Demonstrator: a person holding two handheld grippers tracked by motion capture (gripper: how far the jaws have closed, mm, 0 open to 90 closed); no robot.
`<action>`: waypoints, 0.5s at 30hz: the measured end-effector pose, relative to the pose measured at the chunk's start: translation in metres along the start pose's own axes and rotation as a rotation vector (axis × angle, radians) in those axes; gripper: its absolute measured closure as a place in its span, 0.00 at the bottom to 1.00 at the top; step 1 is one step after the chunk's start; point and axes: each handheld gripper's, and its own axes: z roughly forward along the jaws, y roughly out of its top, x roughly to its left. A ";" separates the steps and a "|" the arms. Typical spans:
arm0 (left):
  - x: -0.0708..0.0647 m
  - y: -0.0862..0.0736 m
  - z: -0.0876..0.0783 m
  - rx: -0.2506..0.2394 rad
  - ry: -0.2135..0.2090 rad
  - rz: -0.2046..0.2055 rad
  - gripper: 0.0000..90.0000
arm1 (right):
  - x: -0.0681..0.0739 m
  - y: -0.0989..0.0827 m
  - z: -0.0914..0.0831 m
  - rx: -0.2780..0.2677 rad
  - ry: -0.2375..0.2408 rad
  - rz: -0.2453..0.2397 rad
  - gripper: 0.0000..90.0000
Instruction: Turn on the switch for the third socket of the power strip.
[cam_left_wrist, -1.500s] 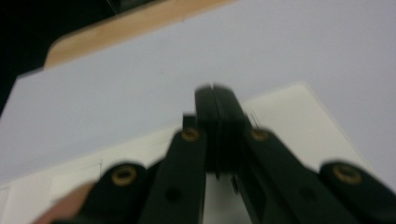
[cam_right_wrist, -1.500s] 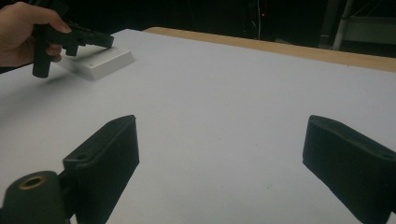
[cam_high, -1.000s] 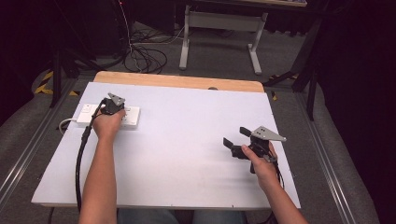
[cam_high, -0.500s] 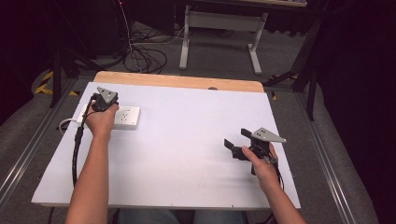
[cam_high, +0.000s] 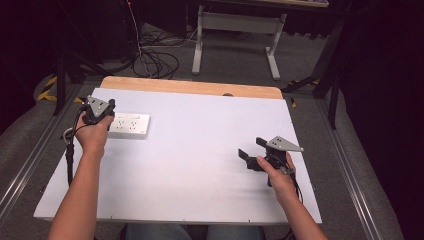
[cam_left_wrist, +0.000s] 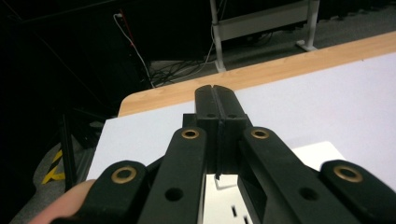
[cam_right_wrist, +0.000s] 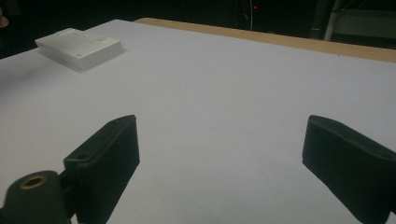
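Power strip lengthwise across table

Power strip lies on table, far left; left gripper just left of it, right gripper well apart, near right.

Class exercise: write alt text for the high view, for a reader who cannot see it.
A person's two forearms reach over a white table, each hand holding a black gripper. The left gripper is shut beside a white power strip; the right gripper is open at the near right.
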 end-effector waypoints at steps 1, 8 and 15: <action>0.000 -0.001 -0.002 -0.005 -0.003 -0.004 1.00 | 0.000 0.000 0.000 0.000 0.001 0.001 0.13; -0.007 -0.013 -0.023 -0.051 -0.046 -0.052 1.00 | -0.001 0.000 -0.001 -0.003 -0.001 -0.001 0.13; -0.006 -0.027 -0.045 -0.080 -0.060 -0.057 1.00 | 0.001 0.000 0.001 -0.005 0.006 -0.005 0.13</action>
